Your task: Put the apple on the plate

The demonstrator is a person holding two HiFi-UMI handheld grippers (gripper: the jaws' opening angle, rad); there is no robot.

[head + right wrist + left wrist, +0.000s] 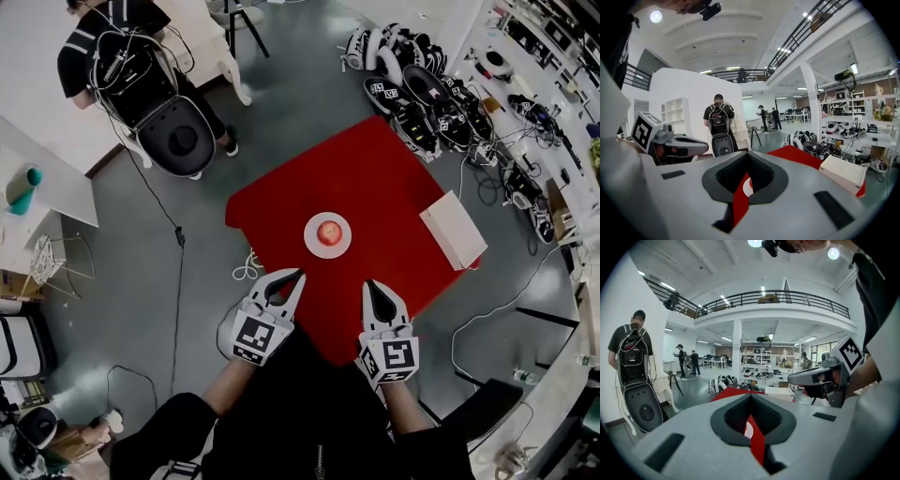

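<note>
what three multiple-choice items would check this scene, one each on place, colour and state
1. Where is the apple? A on the plate B on the white box C on the floor
2. What colour is the table cover? A blue B red C green
3. How do the right tool's jaws stand? A wide apart B closed on the apple C together, empty

1 A, the head view shows it on the plate; 2 B, the cover is plain red; 3 C, the right gripper view shows them meeting, empty.

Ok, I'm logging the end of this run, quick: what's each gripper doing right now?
Left gripper: jaws closed, holding nothing.
Right gripper: jaws closed, holding nothing.
</note>
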